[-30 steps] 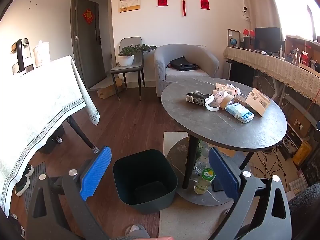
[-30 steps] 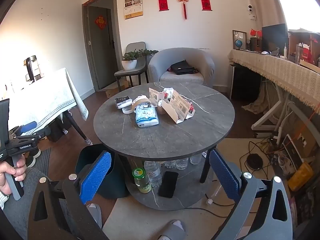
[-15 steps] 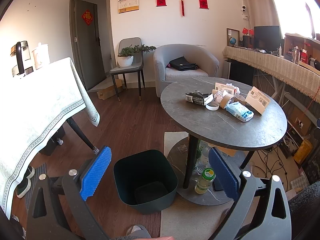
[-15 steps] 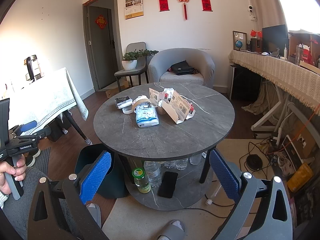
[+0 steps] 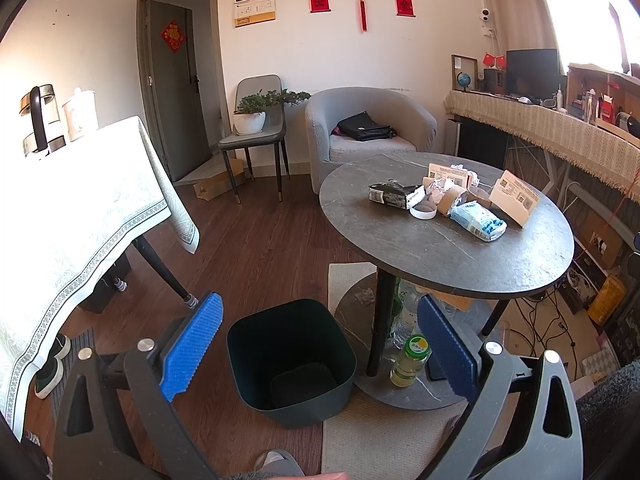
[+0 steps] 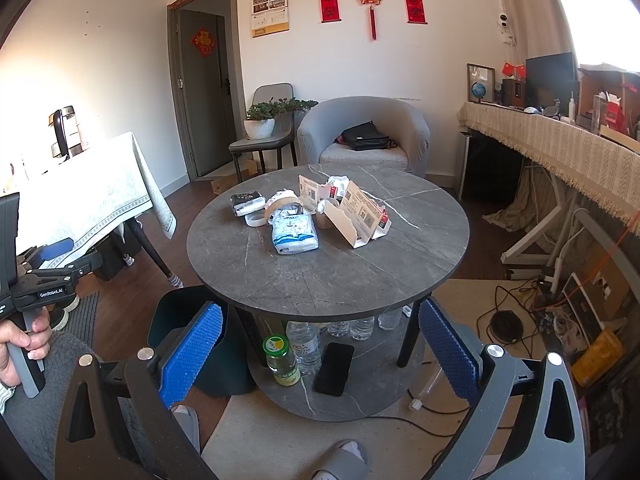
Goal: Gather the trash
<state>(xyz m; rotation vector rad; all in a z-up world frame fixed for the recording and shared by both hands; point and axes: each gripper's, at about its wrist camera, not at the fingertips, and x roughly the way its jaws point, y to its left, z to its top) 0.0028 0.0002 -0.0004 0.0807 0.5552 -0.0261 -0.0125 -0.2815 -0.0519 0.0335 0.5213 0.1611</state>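
Note:
A round grey table (image 6: 360, 276) holds trash: a blue-white tissue pack (image 6: 295, 233), a black-white wrapper (image 6: 247, 202), a tape roll (image 6: 256, 220), crumpled paper (image 6: 338, 181) and torn cardboard boxes (image 6: 360, 220). The same pile shows in the left wrist view (image 5: 452, 200). A dark green bin (image 5: 292, 356) stands on the floor left of the table, empty; it also shows in the right wrist view (image 6: 172, 316). My left gripper (image 5: 316, 344) is open and empty above the bin. My right gripper (image 6: 318, 350) is open and empty, low in front of the table.
The table's lower shelf (image 6: 360, 392) holds bottles (image 6: 282, 360) and a phone (image 6: 333, 368). A cloth-covered table (image 5: 72, 216) stands at left, an armchair (image 5: 372, 128) and chair (image 5: 256, 136) behind, a desk with cables (image 6: 560, 152) at right. Slippered feet (image 6: 344, 460) are below.
Both views have crept slightly; nothing was grasped or released, and both grippers stay open.

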